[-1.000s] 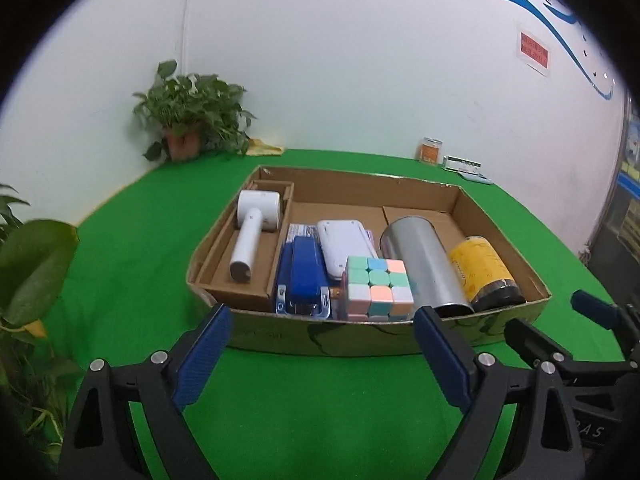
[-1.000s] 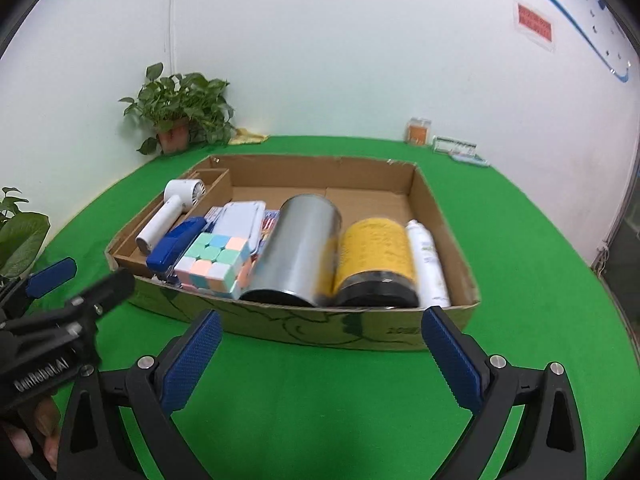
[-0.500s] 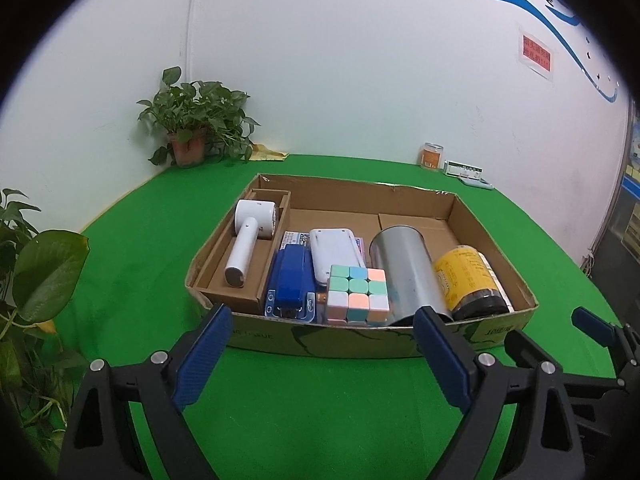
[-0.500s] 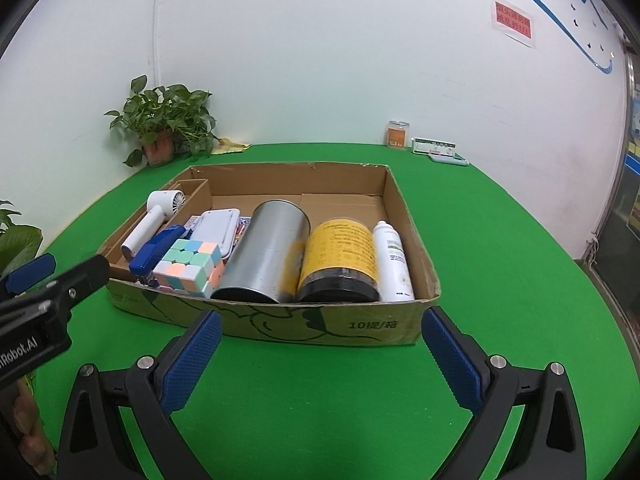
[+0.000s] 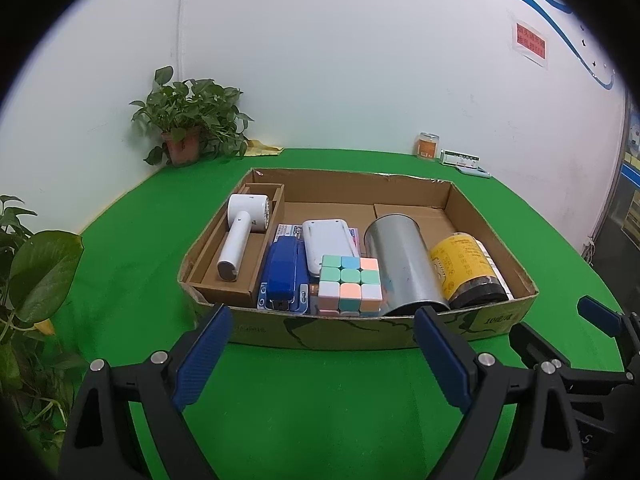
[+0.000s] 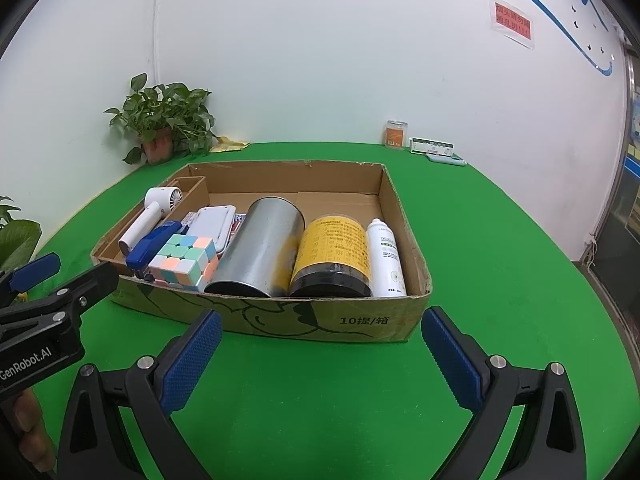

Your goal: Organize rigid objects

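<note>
A shallow cardboard box (image 5: 360, 330) (image 6: 320, 320) sits on the green table. Inside lie a white handheld fan (image 5: 244, 232) (image 6: 152, 212), a blue stapler (image 5: 284, 272) (image 6: 154, 242), a white flat case (image 5: 326, 240) (image 6: 214, 224), a pastel puzzle cube (image 5: 350, 286) (image 6: 184, 262), a silver can (image 5: 404, 268) (image 6: 260, 252), a yellow-labelled jar (image 5: 466, 272) (image 6: 334, 256) and a white spray bottle (image 6: 386, 256). My left gripper (image 5: 320, 356) hangs open in front of the box, nothing between its fingers. My right gripper (image 6: 320, 360) is open too, just short of the box's near wall.
A potted plant (image 5: 186, 128) (image 6: 160, 124) stands at the back left by the wall. Large leaves (image 5: 36, 272) crowd the left edge. A small orange jar (image 5: 428, 146) (image 6: 396, 134) and a flat packet (image 6: 434, 148) rest at the back right.
Both views have pulled back from the box, which now looks smaller and farther away. Both grippers have stayed open and nothing in the box has shifted.
</note>
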`<state>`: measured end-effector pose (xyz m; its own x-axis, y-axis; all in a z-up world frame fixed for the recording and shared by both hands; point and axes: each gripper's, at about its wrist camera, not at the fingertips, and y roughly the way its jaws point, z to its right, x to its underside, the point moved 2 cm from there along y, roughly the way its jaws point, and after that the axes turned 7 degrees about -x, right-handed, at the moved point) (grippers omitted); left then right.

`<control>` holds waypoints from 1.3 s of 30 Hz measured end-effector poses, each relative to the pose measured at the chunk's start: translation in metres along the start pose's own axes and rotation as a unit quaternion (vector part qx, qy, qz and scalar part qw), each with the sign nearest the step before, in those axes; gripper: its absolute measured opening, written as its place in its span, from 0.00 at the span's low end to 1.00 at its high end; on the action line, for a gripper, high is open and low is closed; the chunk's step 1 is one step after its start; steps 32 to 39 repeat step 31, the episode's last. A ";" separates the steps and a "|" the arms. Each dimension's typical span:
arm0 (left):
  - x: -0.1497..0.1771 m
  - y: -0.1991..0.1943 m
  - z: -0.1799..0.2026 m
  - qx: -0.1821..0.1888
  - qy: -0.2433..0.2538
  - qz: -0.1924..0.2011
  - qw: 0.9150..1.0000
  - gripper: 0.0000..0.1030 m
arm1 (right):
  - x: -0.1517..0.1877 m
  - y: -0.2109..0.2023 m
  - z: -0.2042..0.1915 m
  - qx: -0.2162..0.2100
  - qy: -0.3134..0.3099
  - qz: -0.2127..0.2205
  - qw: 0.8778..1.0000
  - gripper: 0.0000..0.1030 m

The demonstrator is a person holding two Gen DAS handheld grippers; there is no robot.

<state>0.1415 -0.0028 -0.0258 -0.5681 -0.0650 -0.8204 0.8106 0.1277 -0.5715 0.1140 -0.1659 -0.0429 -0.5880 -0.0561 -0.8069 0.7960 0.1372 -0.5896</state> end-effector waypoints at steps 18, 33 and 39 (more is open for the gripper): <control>0.006 0.003 0.005 -0.006 0.008 -0.005 1.000 0.89 | 0.005 -0.002 -0.004 0.011 -0.013 -0.001 1.000 0.98; 0.006 0.003 0.006 -0.008 0.025 0.006 1.000 0.90 | 0.002 0.000 -0.002 0.000 -0.019 -0.002 1.000 0.98; 0.006 0.003 0.006 -0.008 0.025 0.006 1.000 0.90 | 0.002 0.000 -0.002 0.000 -0.019 -0.002 1.000 0.98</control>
